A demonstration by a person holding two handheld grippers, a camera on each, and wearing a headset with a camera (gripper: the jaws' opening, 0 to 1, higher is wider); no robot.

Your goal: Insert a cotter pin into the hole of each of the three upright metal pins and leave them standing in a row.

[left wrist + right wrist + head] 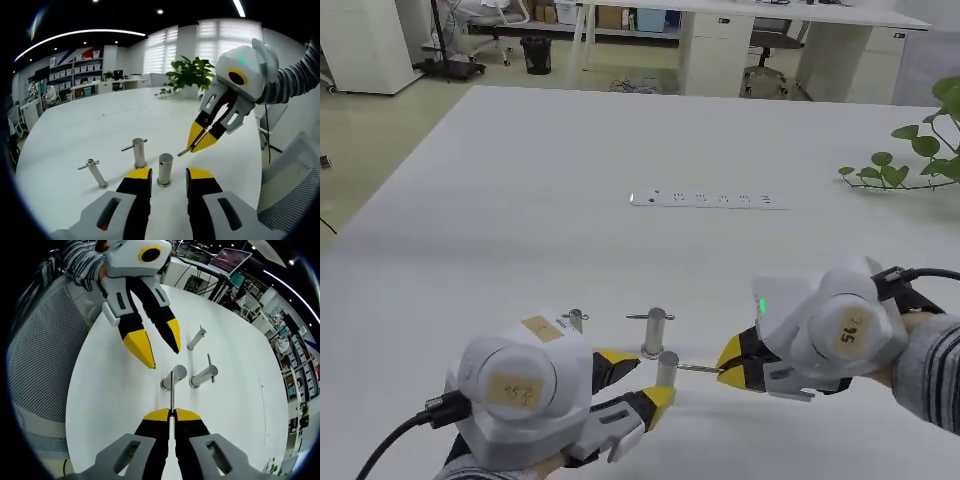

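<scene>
Open-plan office, desks and chairs at the back, and up front a big white table (520, 210) with a power strip (708, 199) lying mid-surface and a leafy plant (912, 160) cut off by the right edge. Both hands are mostly hidden behind the gripper bodies; a striped sleeve (932, 368) peeks in at the right.

The left gripper (655, 380) comes in low from the bottom, jaws spread wide, one on each side of the nearest metal pin (164, 170) and clear of it. The right gripper (728, 366) reaches in level from the right, jaws pressed together, pinching a cotter pin (171, 390) that sticks straight out of the tips.

Three pins stand close together. The middle pin (139, 152) has a cotter pin through it. The far-left pin (95, 172) is thinner and carries one near its top. The nearest pin is bare. The held cotter pin's free end sits right at that pin's top — touching or just short, hard to tell, and its hole is too small to make out.
</scene>
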